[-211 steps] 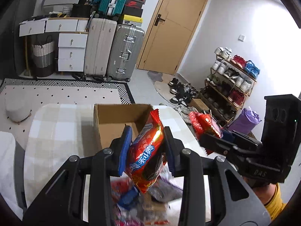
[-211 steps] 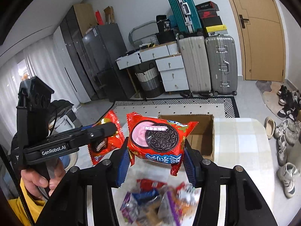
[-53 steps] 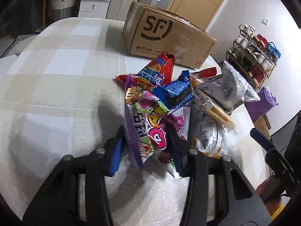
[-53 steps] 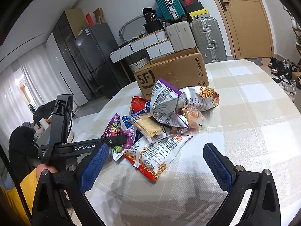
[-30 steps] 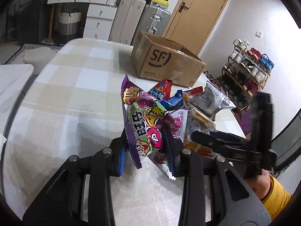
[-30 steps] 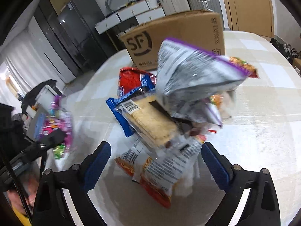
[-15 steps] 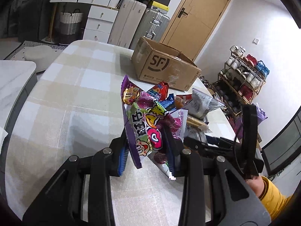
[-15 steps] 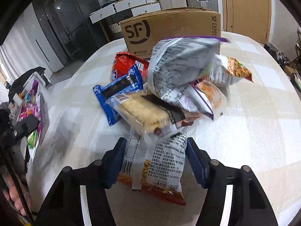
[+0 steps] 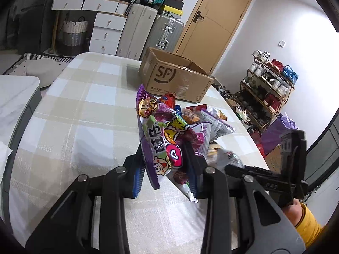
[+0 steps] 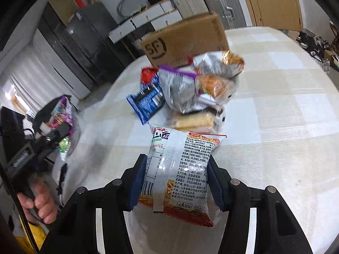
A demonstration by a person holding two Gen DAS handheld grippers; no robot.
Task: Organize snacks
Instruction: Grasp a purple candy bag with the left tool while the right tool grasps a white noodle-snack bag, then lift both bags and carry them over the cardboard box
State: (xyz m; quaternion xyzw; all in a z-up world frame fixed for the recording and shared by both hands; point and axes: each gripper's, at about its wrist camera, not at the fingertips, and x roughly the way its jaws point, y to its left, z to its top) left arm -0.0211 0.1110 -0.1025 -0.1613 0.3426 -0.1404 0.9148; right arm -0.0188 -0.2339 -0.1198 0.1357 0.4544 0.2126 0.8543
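My left gripper [image 9: 165, 167] is shut on a purple candy bag [image 9: 161, 139], held upright above the checked table [image 9: 84, 110]. My right gripper [image 10: 177, 180] has its jaws closing, and both blue pads press the sides of a white-and-red noodle packet [image 10: 180, 165], which is raised just in front of the snack pile. That pile [image 10: 190, 89] holds a blue packet [image 10: 148, 101] and silver bags. Behind it stands an open SF cardboard box [image 9: 175, 78], also visible as a box [image 10: 184, 40] in the right wrist view. The left gripper [image 10: 57, 131] hangs at the table's left edge.
Suitcases [image 9: 167, 31], white drawers [image 9: 106, 27] and a wooden door [image 9: 214, 17] stand beyond the table. A shoe rack [image 9: 269, 80] lines the right wall. A dark fridge [image 10: 70, 42] is at the left. A hand in a yellow sleeve [image 9: 305, 226] holds the right gripper.
The right gripper's wide jaws came in around the noodle packet, closed on it and drew it back off the pile. The left gripper, still holding the purple bag, pulled back and rose a little.
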